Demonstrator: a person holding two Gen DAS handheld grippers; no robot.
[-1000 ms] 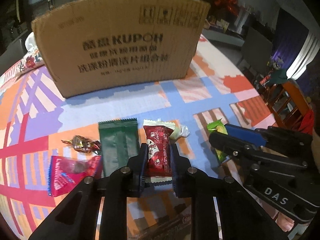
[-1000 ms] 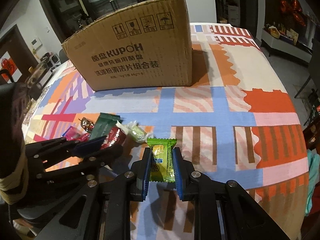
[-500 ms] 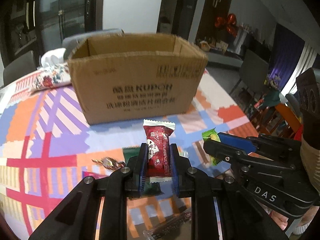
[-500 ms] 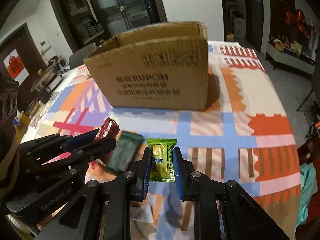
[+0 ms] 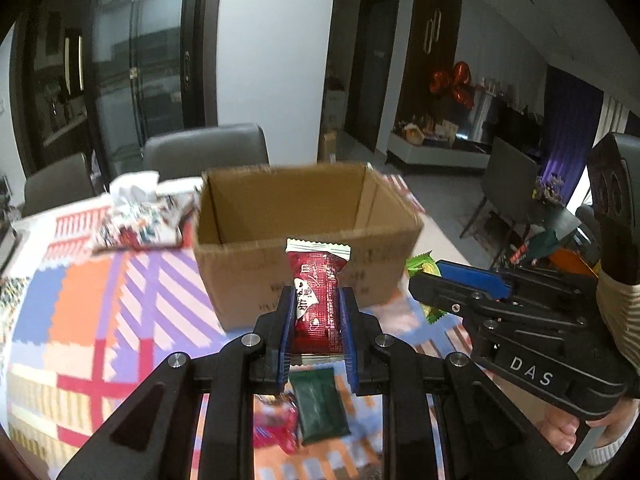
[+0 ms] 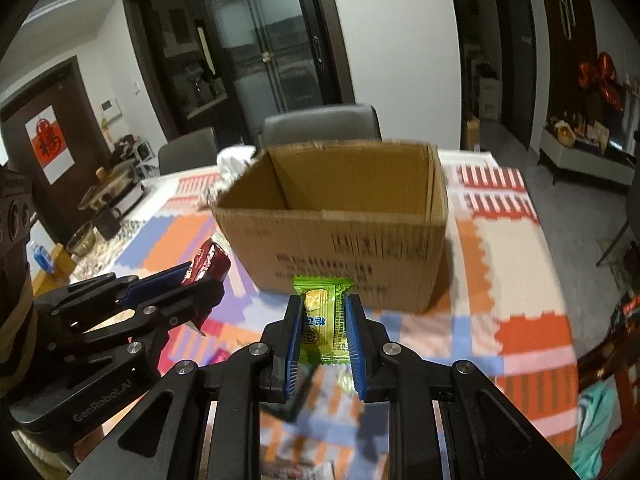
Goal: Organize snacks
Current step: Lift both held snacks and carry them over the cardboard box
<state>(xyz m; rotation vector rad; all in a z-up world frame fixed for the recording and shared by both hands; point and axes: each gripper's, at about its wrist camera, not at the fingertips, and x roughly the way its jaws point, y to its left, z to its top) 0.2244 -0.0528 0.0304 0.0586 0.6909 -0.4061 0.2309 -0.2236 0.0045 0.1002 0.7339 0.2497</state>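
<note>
My left gripper (image 5: 318, 300) is shut on a red snack packet (image 5: 318, 300) with a white crimped top, held in the air in front of the open cardboard box (image 5: 308, 248). My right gripper (image 6: 323, 316) is shut on a green snack packet (image 6: 323, 316), also lifted, just short of the same box (image 6: 344, 240). In the left wrist view the right gripper (image 5: 424, 276) is at the right with the green packet (image 5: 420, 266) poking out. In the right wrist view the left gripper (image 6: 200, 276) is at the left with the red packet (image 6: 208, 260). The box looks empty as far as its inside shows.
A dark green packet (image 5: 320, 404) and a pink wrapper (image 5: 276, 432) lie on the patterned tablecloth (image 5: 100, 300) below my left gripper. A crumpled printed cloth (image 5: 140, 212) lies left of the box. Grey chairs (image 6: 320, 124) stand behind the table. Bowls and a cup (image 6: 104, 216) sit at the far left.
Both grippers have risen from the table with their packets and tilted up. The box's open top now shows, and the snacks left on the cloth have dropped low in view.
</note>
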